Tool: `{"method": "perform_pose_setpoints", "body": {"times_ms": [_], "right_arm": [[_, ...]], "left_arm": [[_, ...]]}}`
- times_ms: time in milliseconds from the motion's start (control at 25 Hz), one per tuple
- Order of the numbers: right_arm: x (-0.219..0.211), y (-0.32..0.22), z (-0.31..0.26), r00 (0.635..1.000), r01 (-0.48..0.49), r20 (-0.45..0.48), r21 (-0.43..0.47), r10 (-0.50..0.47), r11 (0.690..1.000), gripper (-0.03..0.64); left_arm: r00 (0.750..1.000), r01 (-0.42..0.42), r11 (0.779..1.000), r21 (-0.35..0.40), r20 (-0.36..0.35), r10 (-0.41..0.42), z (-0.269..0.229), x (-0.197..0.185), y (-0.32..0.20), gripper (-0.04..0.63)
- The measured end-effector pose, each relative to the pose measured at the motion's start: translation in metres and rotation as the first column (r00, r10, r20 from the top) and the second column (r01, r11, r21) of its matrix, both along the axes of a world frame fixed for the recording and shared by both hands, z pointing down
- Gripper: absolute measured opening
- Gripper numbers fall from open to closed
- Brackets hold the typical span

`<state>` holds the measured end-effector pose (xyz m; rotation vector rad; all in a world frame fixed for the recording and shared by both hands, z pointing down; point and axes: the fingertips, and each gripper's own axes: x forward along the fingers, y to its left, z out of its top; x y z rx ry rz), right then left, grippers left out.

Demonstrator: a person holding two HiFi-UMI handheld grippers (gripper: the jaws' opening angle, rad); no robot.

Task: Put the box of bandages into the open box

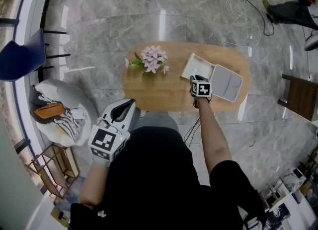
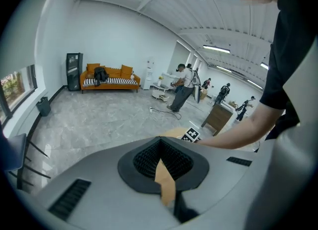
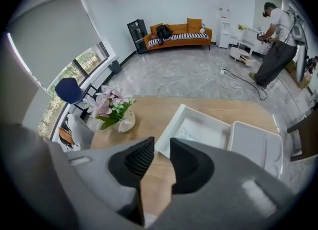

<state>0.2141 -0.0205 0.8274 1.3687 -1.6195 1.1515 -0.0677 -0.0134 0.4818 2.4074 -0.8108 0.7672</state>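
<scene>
The right gripper (image 1: 195, 80) hangs over the wooden desk (image 1: 164, 92), just beside the near edge of the open box (image 1: 191, 65). In the right gripper view its jaws (image 3: 160, 144) stand apart with nothing between them; only bare desk wood shows through the gap.

The open box is a shallow white tray with its lid (image 1: 227, 83) folded out flat to the right, both resting on the desk. Inside the tray lies a pale, flat item with a faint greenish edge, which looks like the box of bandages (image 3: 196, 130), though it is too washed out to be sure.

The left gripper (image 1: 130, 104) is held close to the person's body, off the desk's near-left edge. In the left gripper view its pads meet at the tips (image 2: 160, 142) and hold nothing.

A small vase (image 3: 126, 120) of pink flowers (image 1: 153, 59) stands on the desk, well to the left of the open box. On the floor to the left sits a white seat (image 1: 74, 105) with an orange bag (image 1: 48, 111) on it.
</scene>
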Motion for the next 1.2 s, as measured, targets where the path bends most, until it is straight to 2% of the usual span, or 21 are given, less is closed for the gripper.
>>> {"method": "perform_pose_setpoints", "body": {"times_ms": [200,480,640,960,1200], "right_arm": [[-0.018,0.007,-0.029,1.000,0.006,0.006,0.046,-0.006,0.999,0.086],[-0.038,0.006,-0.077,1.000,-0.020,0.006,0.128,0.020,0.992,0.017],[-0.051,0.010,-0.112,1.000,-0.031,0.012,0.185,0.029,0.982,0.000],[-0.080,0.022,-0.193,0.998,-0.061,0.042,0.313,0.050,0.948,0.000],[-0.102,0.029,-0.250,0.996,-0.080,0.057,0.409,0.062,0.909,-0.002]], "left_arm": [[1.000,-0.007,1.000,0.026,-0.030,0.007,-0.010,-0.003,-0.007,0.011],[0.997,-0.027,0.998,0.059,-0.071,0.031,-0.012,-0.019,-0.013,0.011],[0.995,-0.035,0.997,0.071,-0.095,0.042,-0.016,-0.026,-0.017,0.011],[0.985,-0.082,0.992,0.099,-0.143,0.096,-0.024,-0.026,-0.027,0.011],[0.976,-0.134,0.983,0.123,-0.154,0.152,-0.033,-0.025,-0.032,0.011]]}}
